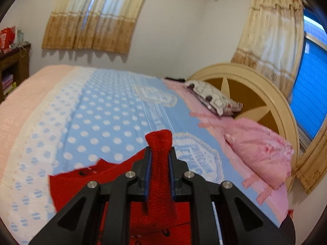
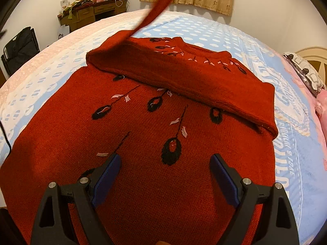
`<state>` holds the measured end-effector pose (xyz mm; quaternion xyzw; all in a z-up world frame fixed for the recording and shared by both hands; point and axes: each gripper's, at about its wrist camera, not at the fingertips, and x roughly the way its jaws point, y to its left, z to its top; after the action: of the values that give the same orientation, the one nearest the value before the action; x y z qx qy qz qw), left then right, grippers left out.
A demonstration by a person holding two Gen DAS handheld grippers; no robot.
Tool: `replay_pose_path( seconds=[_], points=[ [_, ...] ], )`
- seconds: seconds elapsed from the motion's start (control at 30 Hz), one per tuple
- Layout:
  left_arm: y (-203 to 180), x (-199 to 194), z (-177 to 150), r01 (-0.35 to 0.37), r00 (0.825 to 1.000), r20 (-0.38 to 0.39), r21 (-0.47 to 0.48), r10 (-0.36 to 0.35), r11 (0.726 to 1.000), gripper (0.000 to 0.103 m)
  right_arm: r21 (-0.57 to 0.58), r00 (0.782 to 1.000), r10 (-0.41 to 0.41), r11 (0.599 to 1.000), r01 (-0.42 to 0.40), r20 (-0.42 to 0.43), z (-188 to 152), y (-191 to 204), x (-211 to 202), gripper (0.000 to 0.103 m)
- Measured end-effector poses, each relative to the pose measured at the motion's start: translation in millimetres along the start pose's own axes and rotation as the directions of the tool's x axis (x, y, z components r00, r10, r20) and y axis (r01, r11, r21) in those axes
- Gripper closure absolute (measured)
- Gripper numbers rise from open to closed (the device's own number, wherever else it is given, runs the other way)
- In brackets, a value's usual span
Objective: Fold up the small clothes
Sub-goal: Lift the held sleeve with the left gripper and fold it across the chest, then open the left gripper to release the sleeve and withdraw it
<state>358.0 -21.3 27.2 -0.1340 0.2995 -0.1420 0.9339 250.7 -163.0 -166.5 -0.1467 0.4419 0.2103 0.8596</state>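
My left gripper (image 1: pixel 159 153) pinches a red sleeve (image 1: pixel 160 163) between its pads, the cuff protruding past my fingertips. My right gripper (image 2: pixel 165 161) stands spread, empty, above the red sweater (image 2: pixel 143 134) lying flat on the bed (image 2: pixel 204 26) ahead of my fingers.

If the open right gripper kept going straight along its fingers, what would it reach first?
Most likely the flat front of the red knitted sweater spread on the bed, near its black oval motif. Nothing shows between the right gripper and the knit.

Bed (image 2: pixel 224 28) with blue polka-dot cover, red sweater (image 2: pixel 155 126) spread flat, pink pillow (image 1: pixel 259 151) beside headboard
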Motion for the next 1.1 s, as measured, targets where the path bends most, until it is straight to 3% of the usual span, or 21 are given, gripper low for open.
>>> replay_pose_path(
  seconds=[0.4,0.5,0.6,0.73,0.83,0.9,1.1],
  points=[
    [-43,84,-46,0.016,0.981,-0.196,0.099,0.003,0.995,0.084,0.025,0.999,0.032,0.999,-0.031,-0.020,-4,-3,4,0.013],
    [-47,83,-41,0.048,0.981,-0.191,0.135,-0.021,0.990,0.073,0.030,0.999,0.038,0.999,-0.038,-0.015,-4,-4,2,0.013],
    [-47,71,-38,0.049,0.986,-0.168,0.174,-0.019,0.984,0.049,0.033,0.999,0.042,0.999,-0.041,-0.018,-4,-4,2,0.013],
    [-31,48,-35,0.036,0.989,-0.147,0.218,-0.004,0.975,0.040,0.034,0.999,0.042,0.999,-0.041,-0.019,-3,-4,2,0.013],
    [-3,33,-42,-0.013,0.990,-0.133,0.235,0.045,0.972,0.035,0.037,0.999,0.047,0.998,-0.047,-0.014,-2,-5,-1,0.013],
    [23,20,-55,-0.083,0.987,-0.116,0.253,0.115,0.964,0.033,0.053,0.998,0.069,0.996,-0.069,-0.004,-1,-9,-6,0.013],
    [118,-20,-113,-0.298,0.939,-0.109,0.219,0.327,0.929,0.027,0.157,0.989,0.146,0.978,-0.140,-0.026,-1,-44,-36,0.013]
  ],
)
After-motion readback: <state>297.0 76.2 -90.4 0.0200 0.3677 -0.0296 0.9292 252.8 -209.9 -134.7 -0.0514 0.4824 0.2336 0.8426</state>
